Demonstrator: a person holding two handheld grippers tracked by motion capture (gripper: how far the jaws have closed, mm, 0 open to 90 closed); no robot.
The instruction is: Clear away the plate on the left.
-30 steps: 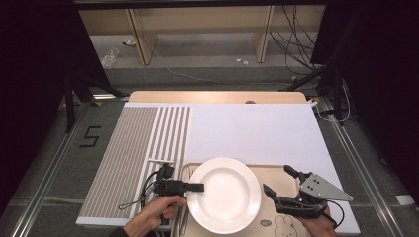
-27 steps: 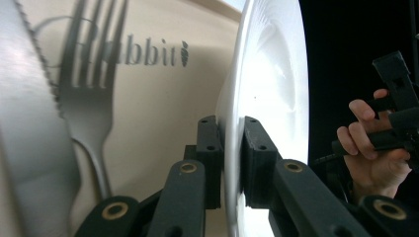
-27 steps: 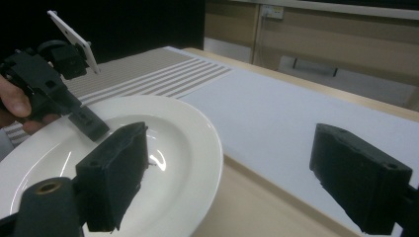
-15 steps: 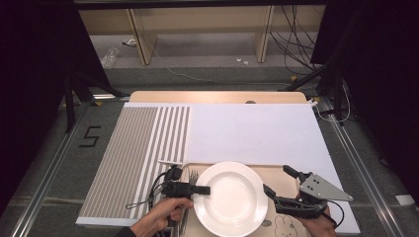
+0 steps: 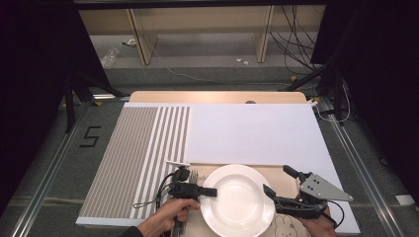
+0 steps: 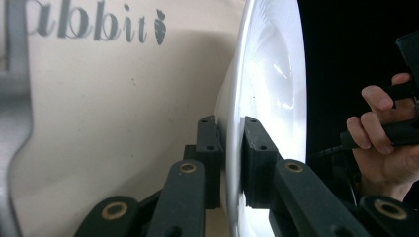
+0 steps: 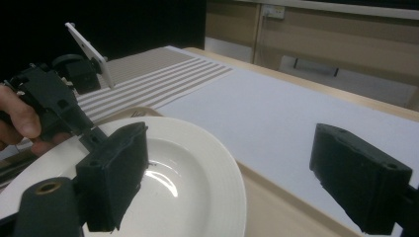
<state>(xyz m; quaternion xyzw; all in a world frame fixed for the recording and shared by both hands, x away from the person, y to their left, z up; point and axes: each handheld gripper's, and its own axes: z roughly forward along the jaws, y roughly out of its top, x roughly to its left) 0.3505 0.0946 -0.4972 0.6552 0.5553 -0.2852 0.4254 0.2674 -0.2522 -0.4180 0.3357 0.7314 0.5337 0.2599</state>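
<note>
The white plate (image 5: 238, 200) sits on the placemat (image 5: 284, 224) at the table's near edge, its left rim pinched between the left claw (image 5: 211, 191), while the right claw (image 5: 279, 185) gapes wide just beside its right rim.

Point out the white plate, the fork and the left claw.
white plate (image 5: 240, 205), high view, on the middle of its shallow well.
fork (image 5: 193, 174), high view, on its tines beside the plate's left rim.
left claw (image 6: 232, 148), left gripper view, between its two pads clamped on the plate's rim.
</note>
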